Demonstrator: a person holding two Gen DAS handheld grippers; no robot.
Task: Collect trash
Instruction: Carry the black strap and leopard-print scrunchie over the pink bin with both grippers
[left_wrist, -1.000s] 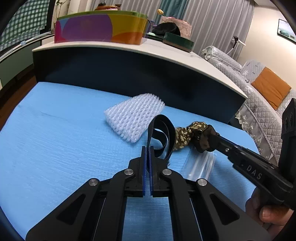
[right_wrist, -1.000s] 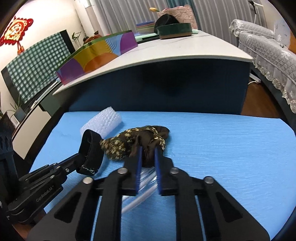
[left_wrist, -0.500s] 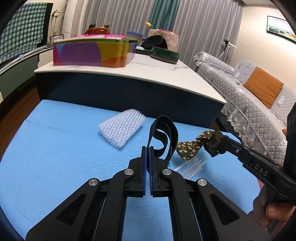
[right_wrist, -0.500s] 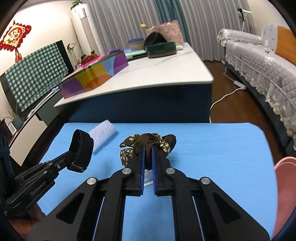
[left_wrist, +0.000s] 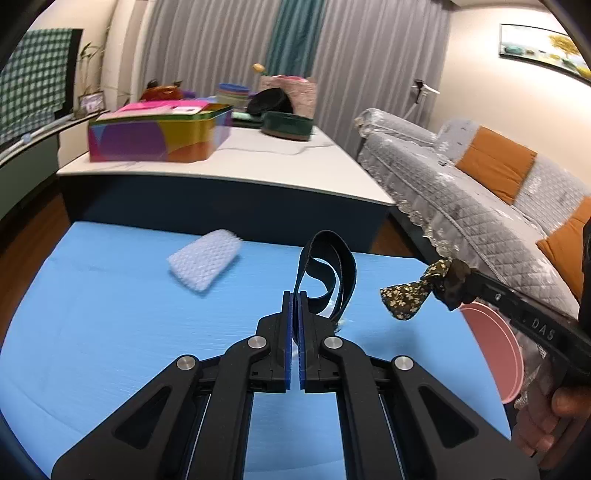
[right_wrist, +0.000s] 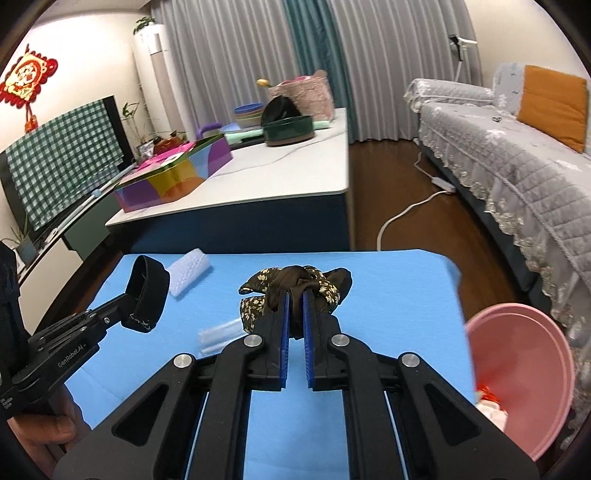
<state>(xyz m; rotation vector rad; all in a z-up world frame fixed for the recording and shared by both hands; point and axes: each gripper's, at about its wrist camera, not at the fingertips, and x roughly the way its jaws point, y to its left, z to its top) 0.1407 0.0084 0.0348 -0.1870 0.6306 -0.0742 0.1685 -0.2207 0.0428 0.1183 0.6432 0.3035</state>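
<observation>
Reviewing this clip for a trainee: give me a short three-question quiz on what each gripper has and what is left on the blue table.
1. True or false: the left gripper is shut on the black strap loop.
2. What does the right gripper hold? A) the white foam net B) the brown floral fabric scrunchie C) the clear plastic tube
3. Fill in: the bin beside the table's right edge is ____ in colour.

Key:
1. True; the loop stands up from its closed pads.
2. B, the scrunchie. The foam net and the plastic tube lie on the blue table.
3. Pink; the pink bin already holds some scraps.
</observation>
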